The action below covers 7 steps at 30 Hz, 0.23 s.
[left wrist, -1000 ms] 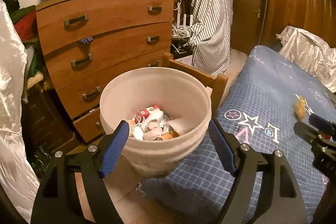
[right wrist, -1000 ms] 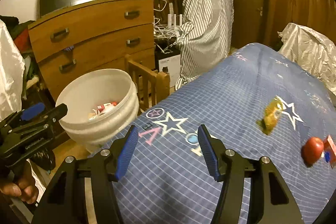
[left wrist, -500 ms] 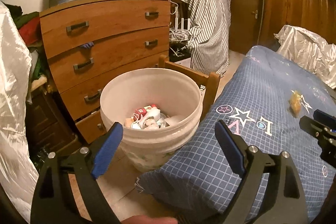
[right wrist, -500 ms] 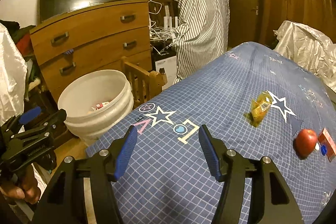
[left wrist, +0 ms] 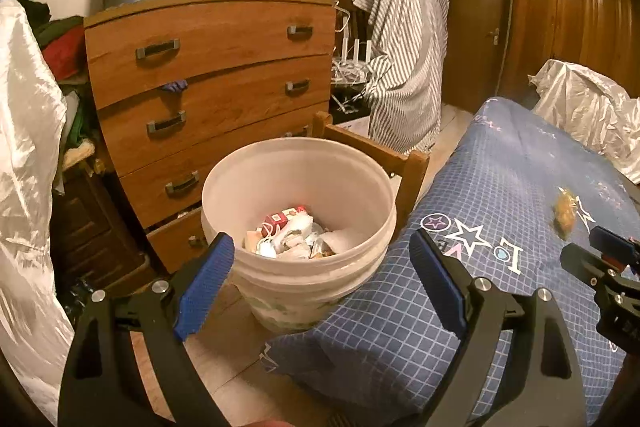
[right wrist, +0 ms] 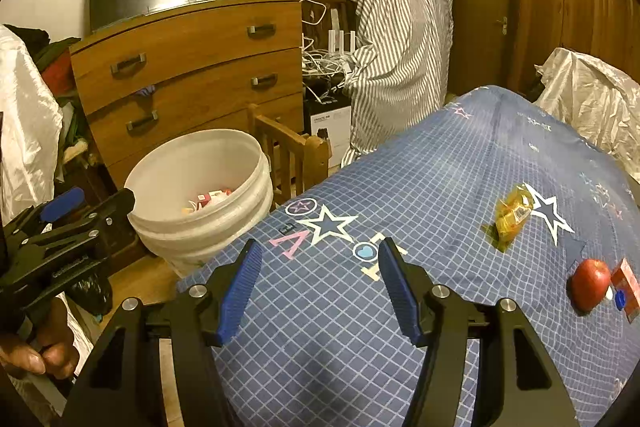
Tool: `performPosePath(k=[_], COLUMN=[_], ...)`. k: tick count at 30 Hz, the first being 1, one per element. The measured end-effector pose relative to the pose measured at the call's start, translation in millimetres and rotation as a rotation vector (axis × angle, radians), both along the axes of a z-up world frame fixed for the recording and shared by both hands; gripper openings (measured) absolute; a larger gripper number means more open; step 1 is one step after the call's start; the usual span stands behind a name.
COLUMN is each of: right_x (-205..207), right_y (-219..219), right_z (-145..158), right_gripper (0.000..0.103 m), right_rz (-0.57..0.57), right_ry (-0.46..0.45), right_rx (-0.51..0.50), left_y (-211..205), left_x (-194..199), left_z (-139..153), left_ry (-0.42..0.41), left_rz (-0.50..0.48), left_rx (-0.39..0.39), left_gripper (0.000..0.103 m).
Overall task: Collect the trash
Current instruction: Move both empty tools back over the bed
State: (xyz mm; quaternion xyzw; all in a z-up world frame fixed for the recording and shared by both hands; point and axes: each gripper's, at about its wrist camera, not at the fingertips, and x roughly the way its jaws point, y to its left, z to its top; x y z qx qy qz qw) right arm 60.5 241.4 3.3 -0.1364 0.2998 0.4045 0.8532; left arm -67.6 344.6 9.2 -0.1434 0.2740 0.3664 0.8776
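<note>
Blue checked bedsheet (right wrist: 400, 187) is showing upside-down "LOVE" w/ heart for the O, near edge beside stars. Box (right wrist: 330, 125) far by dresser is bearing print, too small to read.

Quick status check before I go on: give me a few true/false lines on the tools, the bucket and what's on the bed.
1. Both tools are open and hold nothing. True: left tool, right tool.
2. The bucket is empty. False: it has trash in the bottom.
3. A yellow wrapper lies on the bed. True.
4. The apple is in the bucket. False: it lies on the bed, beside a small red box.
5. The bucket stands on the bed. False: it stands on the floor beside it.
</note>
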Motion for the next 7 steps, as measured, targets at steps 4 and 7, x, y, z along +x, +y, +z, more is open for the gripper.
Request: performPosePath(k=[4,7], right_x=[-3,-3], right_y=[6,7], right_z=[3,4], right_gripper=[0.062,0.065], right_rz=[0.009,0.012], right_ry=[-0.009,-0.009], right_rx=[-0.004,-0.004], left_y=[14,18], left_x=[-2,-5], left_z=[1,1], left_ry=[0.004,0.009], left_rz=[0.023,0.043], left_rx=[-0.087,-0.08], left_gripper=[0.086,0.086])
